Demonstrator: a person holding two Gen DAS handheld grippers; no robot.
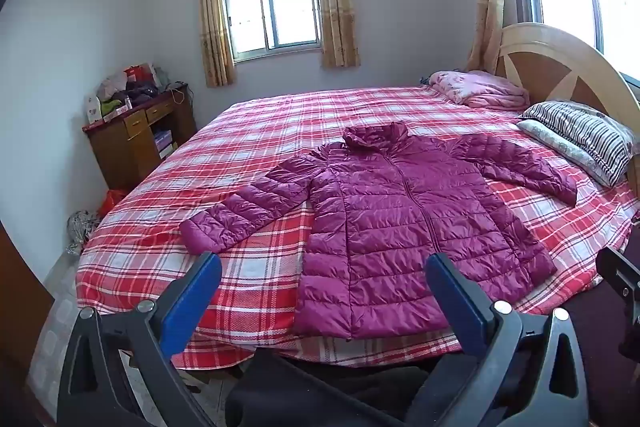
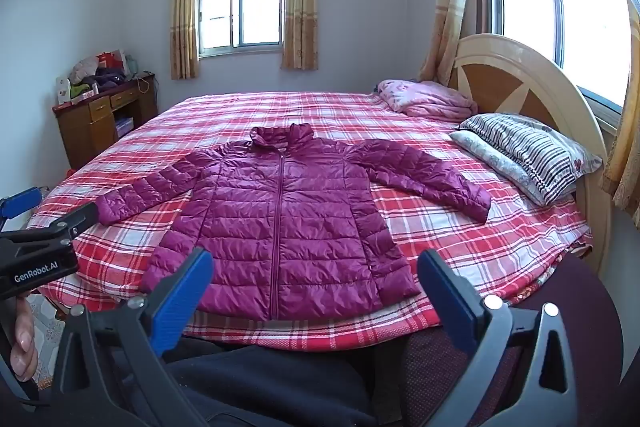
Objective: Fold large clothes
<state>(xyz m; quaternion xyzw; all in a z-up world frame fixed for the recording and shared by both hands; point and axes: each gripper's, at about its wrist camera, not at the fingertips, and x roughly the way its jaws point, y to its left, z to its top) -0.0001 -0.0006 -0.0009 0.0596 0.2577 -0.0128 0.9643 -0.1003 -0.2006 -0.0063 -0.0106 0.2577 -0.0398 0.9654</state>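
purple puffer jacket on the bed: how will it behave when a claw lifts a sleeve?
The purple puffer jacket is probably floppy: its sleeve lies limp on the plaid bedspread, so it would likely drape from the claw. The quilted fill suggests it is light for its size. The shiny shell may slip in a shallow pinch.

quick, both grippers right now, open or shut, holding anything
left gripper: open, holding nothing.
right gripper: open, holding nothing; the jacket lies flat on the bed.
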